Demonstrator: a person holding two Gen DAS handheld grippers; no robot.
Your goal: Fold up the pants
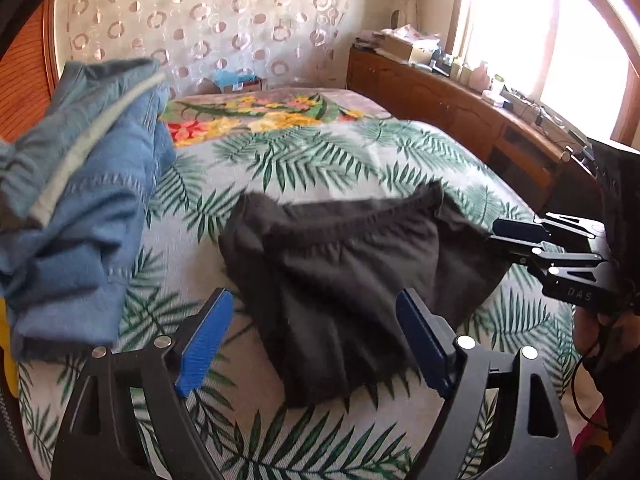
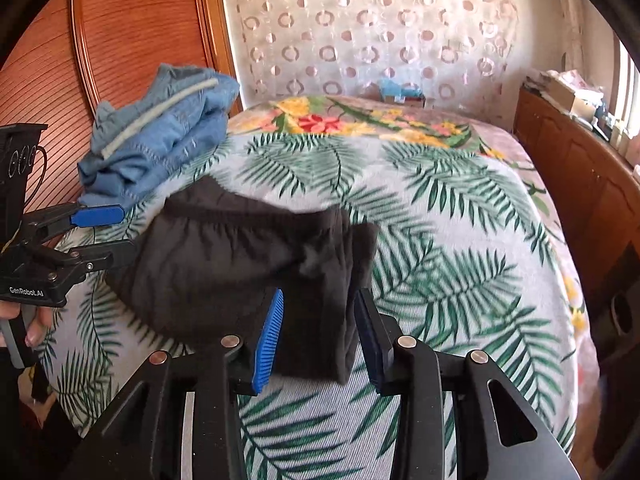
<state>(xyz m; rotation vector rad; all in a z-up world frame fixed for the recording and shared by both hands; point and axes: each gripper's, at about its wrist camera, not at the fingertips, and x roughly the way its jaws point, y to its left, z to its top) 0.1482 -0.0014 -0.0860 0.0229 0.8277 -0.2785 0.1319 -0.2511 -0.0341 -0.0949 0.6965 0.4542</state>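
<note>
Dark grey pants lie folded in a loose bundle on the palm-leaf bedspread. My left gripper hovers at their near edge, jaws wide apart, the cloth below and between the blue pads without touching them. In the right wrist view it shows as the left gripper at the left end of the dark pants, open. My right gripper stands open at the right end, a fold of cloth hanging loose between its pads. The left wrist view catches the right gripper at the bundle's right edge.
A folded pile of blue jeans sits on the bed's left side by the wooden headboard. A wooden sideboard with clutter runs along the right under a bright window. A flowered blanket covers the far end.
</note>
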